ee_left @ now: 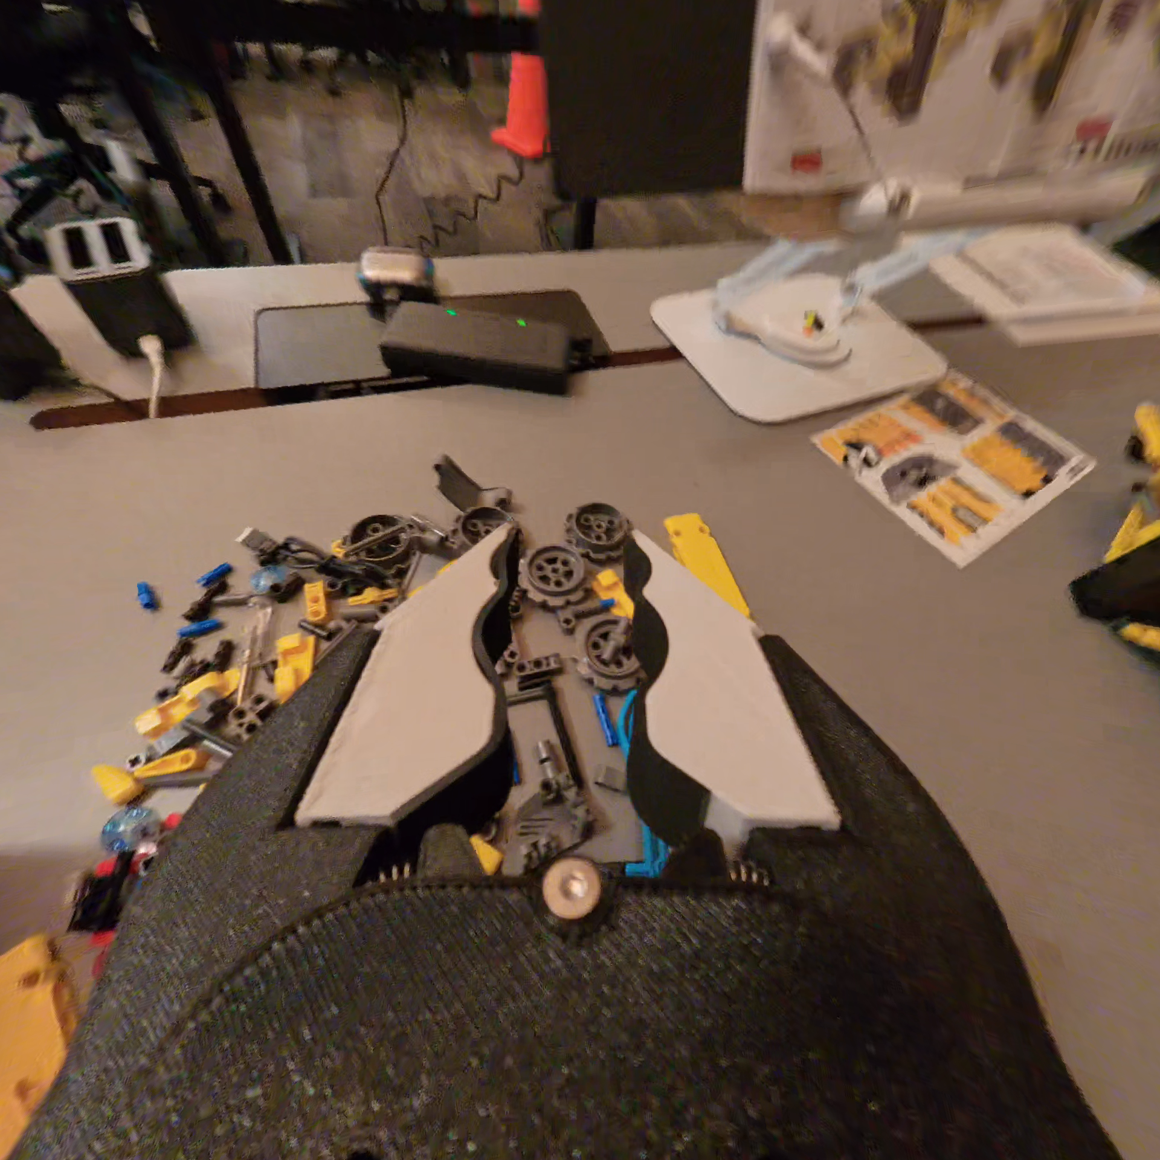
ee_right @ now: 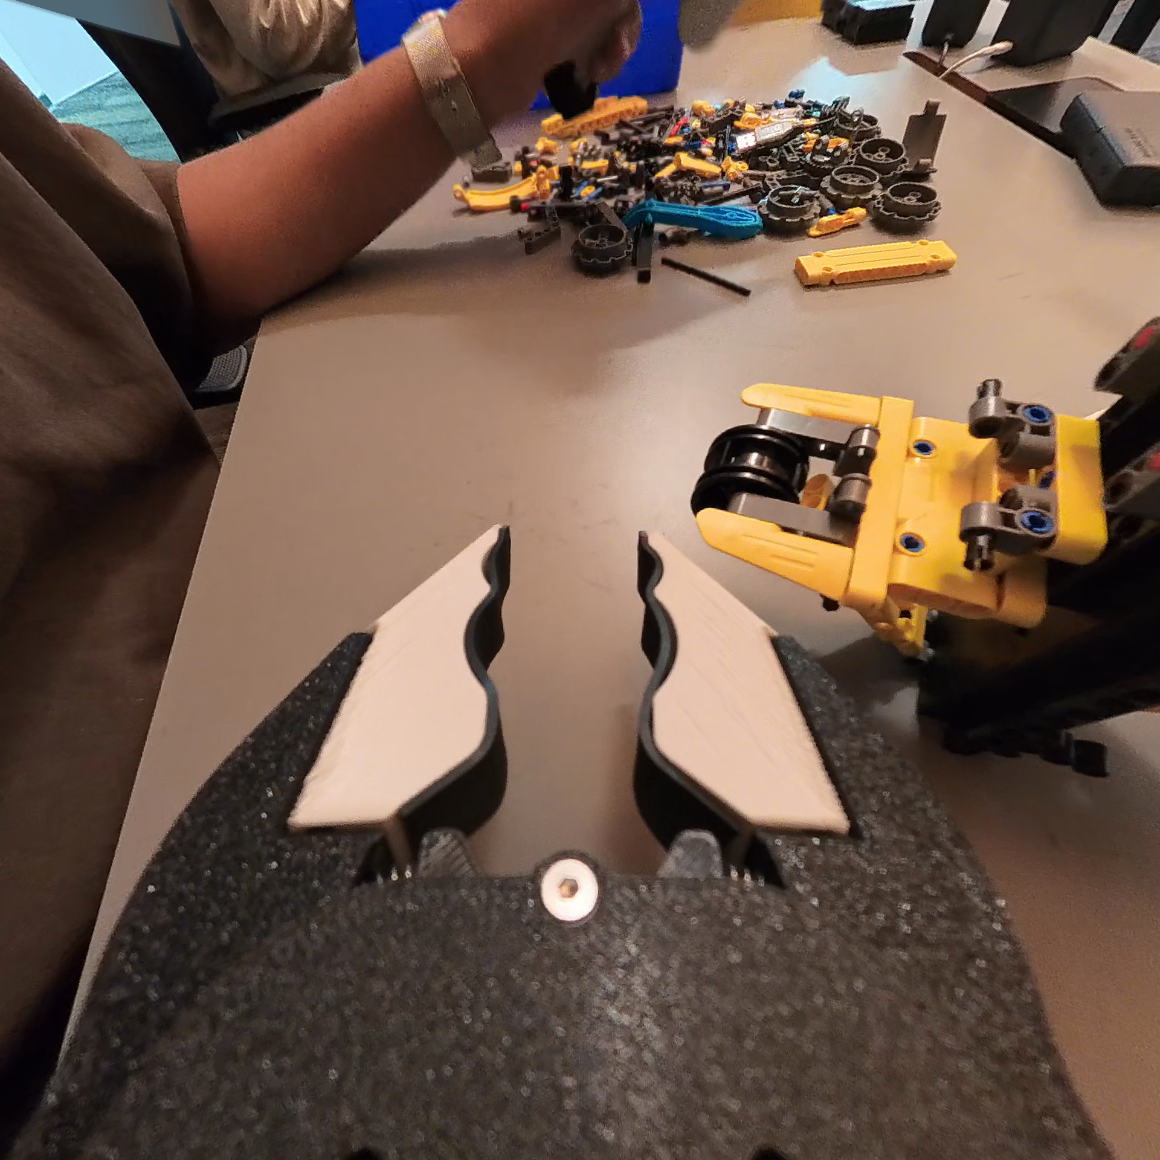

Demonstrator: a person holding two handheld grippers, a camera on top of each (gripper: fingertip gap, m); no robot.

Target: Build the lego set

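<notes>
Left hand-held gripper (ee_left: 572, 533) was held spread above the loose parts pile (ee_left: 376, 628) on the bench (ee_left: 879, 690), the right hand-held gripper (ee_right: 572, 540) spread beside the yellow model (ee_right: 910, 502).

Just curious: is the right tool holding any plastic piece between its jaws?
No, the right gripper has open jaws over bare grey table.

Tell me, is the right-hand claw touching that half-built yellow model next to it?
Apart. In the right wrist view the right gripper is open over bare grey table, and a strip of tabletop shows between its nearer finger and the yellow model.
</notes>
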